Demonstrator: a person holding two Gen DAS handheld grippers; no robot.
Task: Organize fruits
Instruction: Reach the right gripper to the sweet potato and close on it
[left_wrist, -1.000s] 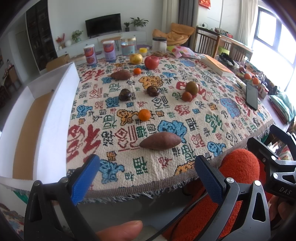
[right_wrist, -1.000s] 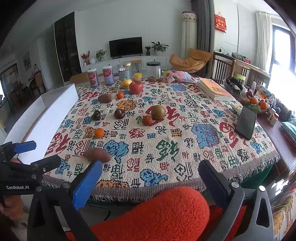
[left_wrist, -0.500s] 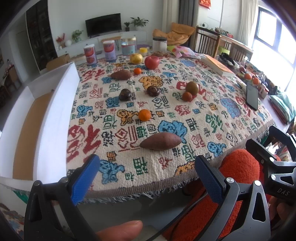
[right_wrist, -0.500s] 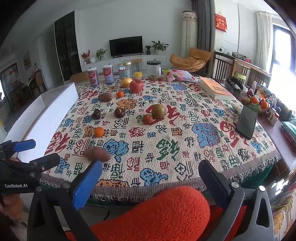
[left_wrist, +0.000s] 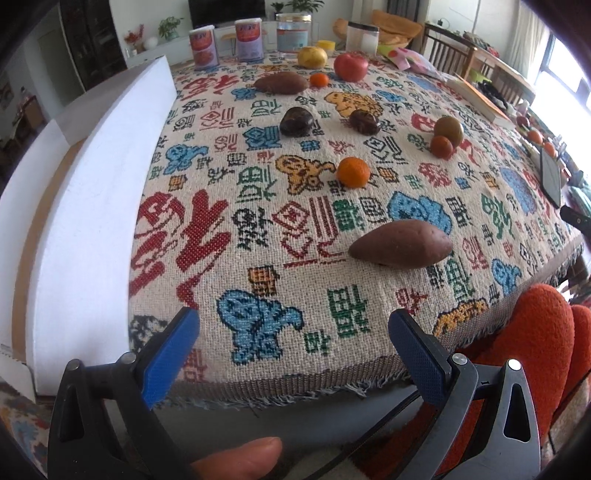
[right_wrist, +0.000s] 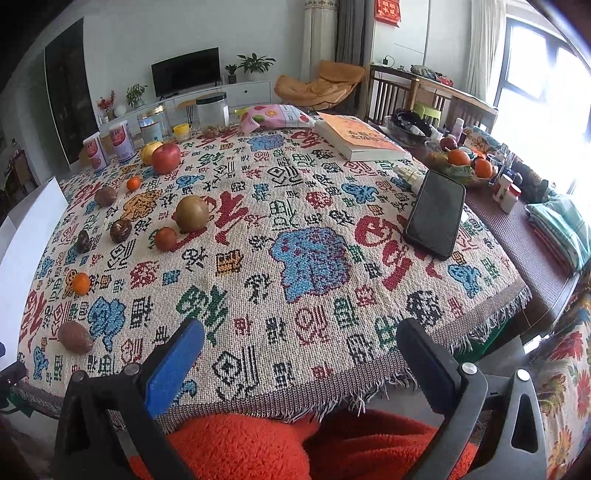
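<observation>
Several fruits lie scattered on a patterned tablecloth. Nearest is a brown sweet potato, with an orange behind it. Farther back sit two dark fruits, a green-brown fruit touching a small red one, another sweet potato, a red apple and a yellow fruit. My left gripper stands open over the table's near edge, short of the sweet potato. My right gripper is open and empty above the front edge.
A long white box with a brown floor runs along the table's left side. A black phone, a book, a snack bag, jars and cans occupy the right and far edges. Orange fuzzy clothing lies below both grippers.
Both grippers have moved forward and closer to the table. The left now looks down at the near sweet potato; the right has swung rightward toward the phone. Both stay open.
</observation>
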